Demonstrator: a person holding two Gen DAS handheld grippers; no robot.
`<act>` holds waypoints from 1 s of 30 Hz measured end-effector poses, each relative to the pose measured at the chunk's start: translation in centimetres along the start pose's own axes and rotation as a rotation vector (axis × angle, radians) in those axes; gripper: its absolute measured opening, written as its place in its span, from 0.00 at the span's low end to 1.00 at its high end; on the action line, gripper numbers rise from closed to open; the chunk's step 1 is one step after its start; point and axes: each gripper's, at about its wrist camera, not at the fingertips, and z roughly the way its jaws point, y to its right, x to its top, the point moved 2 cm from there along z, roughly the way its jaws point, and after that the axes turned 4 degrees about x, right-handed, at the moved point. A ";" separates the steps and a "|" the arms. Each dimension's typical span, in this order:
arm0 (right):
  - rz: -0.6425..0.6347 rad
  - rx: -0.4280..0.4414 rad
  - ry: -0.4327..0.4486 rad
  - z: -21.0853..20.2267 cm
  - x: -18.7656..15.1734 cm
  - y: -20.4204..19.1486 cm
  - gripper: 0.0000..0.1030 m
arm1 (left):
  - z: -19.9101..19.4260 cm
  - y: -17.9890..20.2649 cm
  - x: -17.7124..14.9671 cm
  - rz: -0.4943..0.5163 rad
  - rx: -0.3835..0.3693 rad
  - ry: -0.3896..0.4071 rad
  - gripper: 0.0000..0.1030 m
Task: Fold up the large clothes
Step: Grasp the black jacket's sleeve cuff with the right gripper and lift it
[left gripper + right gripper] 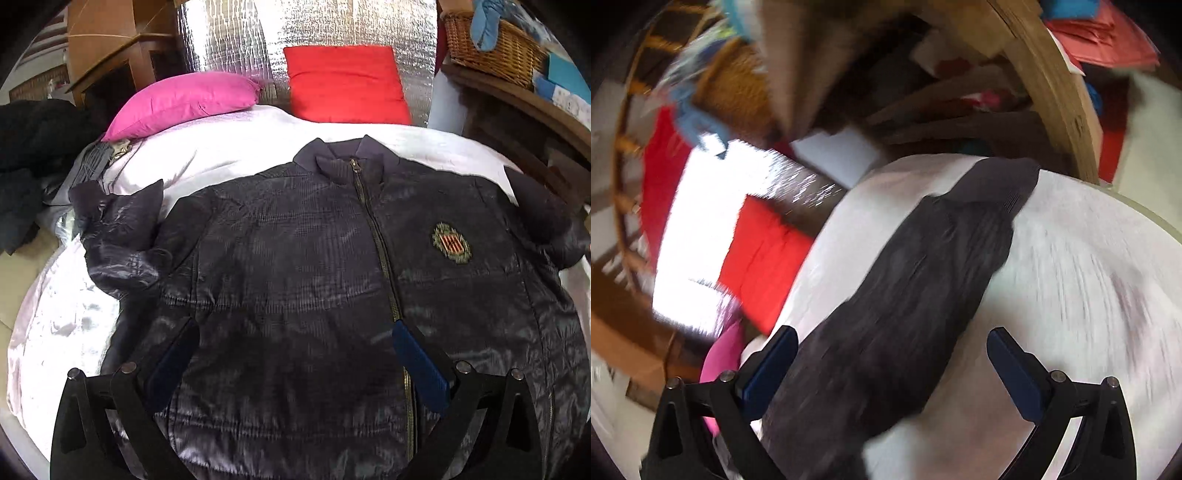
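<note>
One dark jacket (314,266) flat on white bed (229,147), zipped, collar toward top of frame, long axis vertical. Two pillows: pink (184,101), red (345,85). Left tool (295,350) jaws apart over hem. Right tool (892,365) jaws apart astride sleeve (923,266); view blurred.

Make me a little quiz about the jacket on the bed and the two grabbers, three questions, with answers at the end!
1. True or false: the jacket is zipped up.
2. Which pillow leans upright against the shiny wall? A) pink pillow B) red pillow
3. Fill in: the sleeve runs between the fingers of the open ____ gripper.

Key
1. True; the zipper is closed up to the collar.
2. B
3. right. The left gripper is open too, over the jacket's front.
</note>
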 end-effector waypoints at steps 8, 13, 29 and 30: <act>-0.009 -0.035 0.034 5.0 2.6 1.1 0.56 | 1.8 -1.3 0.7 -0.059 0.049 -0.005 1.00; -0.045 -0.003 0.066 4.8 1.8 0.0 0.20 | 2.3 -1.9 1.2 -0.071 0.081 -0.001 1.00; -0.506 0.412 -0.077 -4.1 -17.7 -24.3 0.18 | -0.5 -9.2 1.8 -0.214 0.186 0.081 1.00; -0.526 0.431 -0.106 -4.0 -19.8 -25.3 0.18 | -0.7 -9.8 1.7 -0.218 0.199 0.087 1.00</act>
